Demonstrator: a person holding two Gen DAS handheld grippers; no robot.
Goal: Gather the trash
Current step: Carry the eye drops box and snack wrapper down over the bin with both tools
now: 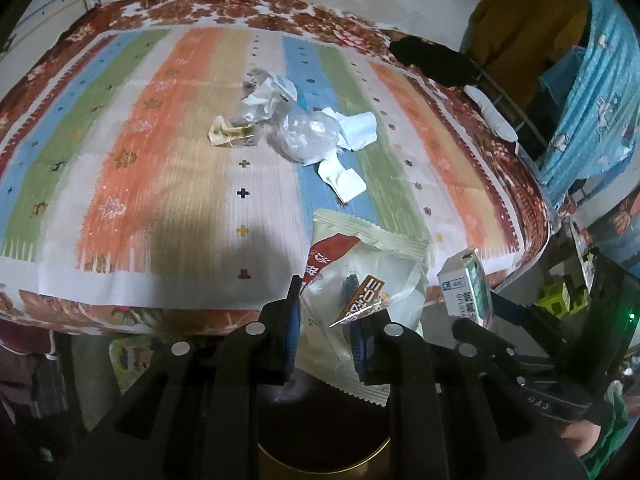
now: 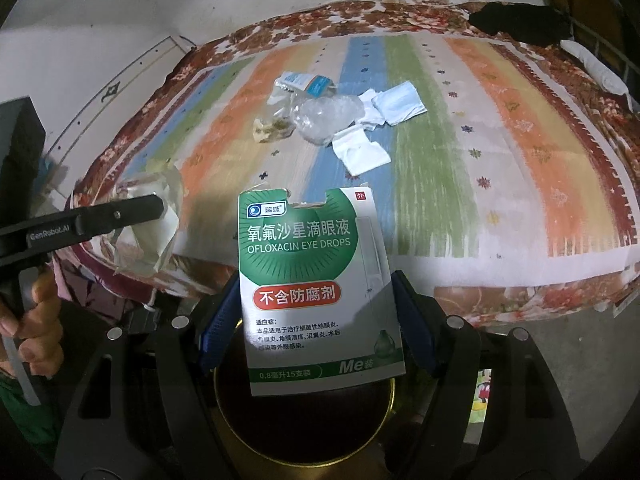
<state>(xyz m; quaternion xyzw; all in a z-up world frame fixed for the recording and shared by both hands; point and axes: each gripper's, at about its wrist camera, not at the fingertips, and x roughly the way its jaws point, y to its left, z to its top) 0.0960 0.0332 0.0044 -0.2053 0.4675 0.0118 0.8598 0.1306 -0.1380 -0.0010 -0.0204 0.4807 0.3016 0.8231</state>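
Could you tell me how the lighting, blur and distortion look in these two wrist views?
Left wrist: fisheye bows the striped cloth; a dark shadow crosses its near edge; the snack wrapper in the left tongs is slightly soft. Right wrist: the eye-drop box print reads sharply; the corners vignette black.

Wrappers (image 1: 304, 128) lie mid-bed (image 1: 120, 184); a bin (image 2: 304, 432) sits below the bed's near edge.

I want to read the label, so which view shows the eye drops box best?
The right wrist view: the eye drops box faces the camera, its printed front legible, between the right gripper fingers. The left wrist view shows only its narrow side at the right edge.
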